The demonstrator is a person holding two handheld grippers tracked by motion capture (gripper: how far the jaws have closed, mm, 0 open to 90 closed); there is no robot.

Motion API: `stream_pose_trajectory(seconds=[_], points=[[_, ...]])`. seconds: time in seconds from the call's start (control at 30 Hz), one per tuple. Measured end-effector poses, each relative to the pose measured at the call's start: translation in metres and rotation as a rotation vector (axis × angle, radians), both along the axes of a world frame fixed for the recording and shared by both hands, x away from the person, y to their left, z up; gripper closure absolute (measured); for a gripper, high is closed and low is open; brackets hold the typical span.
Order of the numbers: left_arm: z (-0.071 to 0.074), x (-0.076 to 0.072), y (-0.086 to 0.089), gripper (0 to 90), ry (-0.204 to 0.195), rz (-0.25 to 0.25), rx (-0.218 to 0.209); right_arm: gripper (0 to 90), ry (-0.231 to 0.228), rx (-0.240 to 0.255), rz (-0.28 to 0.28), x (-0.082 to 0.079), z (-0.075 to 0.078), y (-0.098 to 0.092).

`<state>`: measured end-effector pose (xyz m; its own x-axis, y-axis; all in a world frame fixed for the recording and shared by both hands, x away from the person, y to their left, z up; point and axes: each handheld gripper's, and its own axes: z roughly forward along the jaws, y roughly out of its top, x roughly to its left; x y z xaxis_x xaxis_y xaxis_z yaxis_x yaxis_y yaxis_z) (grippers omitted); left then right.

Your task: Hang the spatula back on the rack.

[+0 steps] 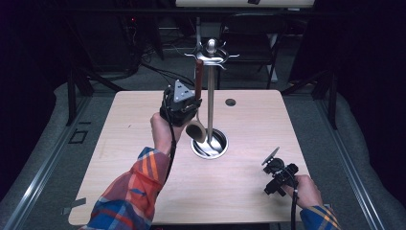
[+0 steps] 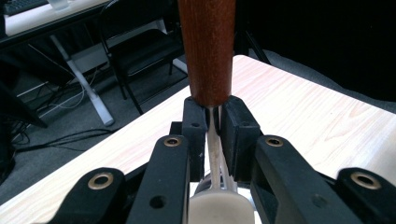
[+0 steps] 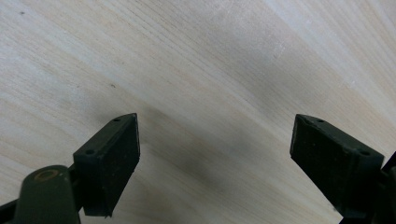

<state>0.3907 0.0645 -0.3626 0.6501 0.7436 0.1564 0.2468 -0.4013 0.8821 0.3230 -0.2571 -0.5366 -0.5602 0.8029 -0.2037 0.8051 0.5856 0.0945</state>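
A spoon with a dark wooden handle (image 1: 198, 76) and a pale bowl (image 1: 196, 130) hangs upright beside the pole of a metal utensil stand (image 1: 210, 91). The stand's round base (image 1: 209, 146) sits mid-table. My left gripper (image 1: 193, 107) is shut on the spoon just below the handle. In the left gripper view the pads (image 2: 194, 126) pinch the spoon's thin metal neck (image 2: 214, 140) under the wooden handle (image 2: 208, 46). My right gripper (image 1: 274, 176) hovers low over the table's front right. It stands open (image 3: 215, 140) with only bare wood between its jaws.
The light wooden table (image 1: 143, 143) has a small round cable hole (image 1: 230, 102) near its back edge. A dark folding chair (image 1: 249, 38) and cables stand on the floor behind the table. The stand's hooks (image 1: 225, 56) spread at its top.
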Motion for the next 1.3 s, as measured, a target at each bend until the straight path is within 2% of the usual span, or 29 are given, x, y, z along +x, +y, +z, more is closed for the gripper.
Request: stream_pose_trajectory(seconds=[0.3, 0.43, 0.53, 0.67, 0.8, 0.97, 1.17, 1.3], points=[[0.0, 0.003, -0.004, 79.9, -0.007, -0.001, 0.0, 15.5, 0.0, 0.001, 0.001, 0.0, 0.0, 0.0], [0.001, 0.003, -0.005, 78.7, -0.001, -0.019, 0.017, 15.5, 0.0, 0.001, 0.0, 0.0, 0.0, 0.0], [0.0, 0.0, -0.003, 76.6, -0.015, -0.044, 0.012, 15.5, -0.001, 0.001, 0.001, 0.0, 0.0, 0.0], [-0.001, -0.003, -0.002, 74.7, -0.027, -0.04, 0.023, 15.5, -0.002, 0.001, 0.0, 0.0, 0.0, 0.0], [-0.001, -0.006, 0.001, 66.3, -0.025, -0.019, 0.026, 15.5, 0.001, 0.01, 0.0, 0.0, 0.0, 0.0], [-0.001, -0.01, 0.007, 49.6, -0.013, 0.005, 0.033, 15.5, -0.003, 0.013, -0.002, 0.0, 0.0, 0.0], [-0.002, -0.02, 0.022, 30.8, 0.006, 0.007, 0.034, 15.5, -0.003, 0.013, -0.001, 0.0, 0.0, 0.0], [-0.006, -0.028, 0.037, 24.1, 0.016, 0.026, 0.035, 15.5, -0.004, 0.005, -0.001, 0.0, 0.0, 0.0]])
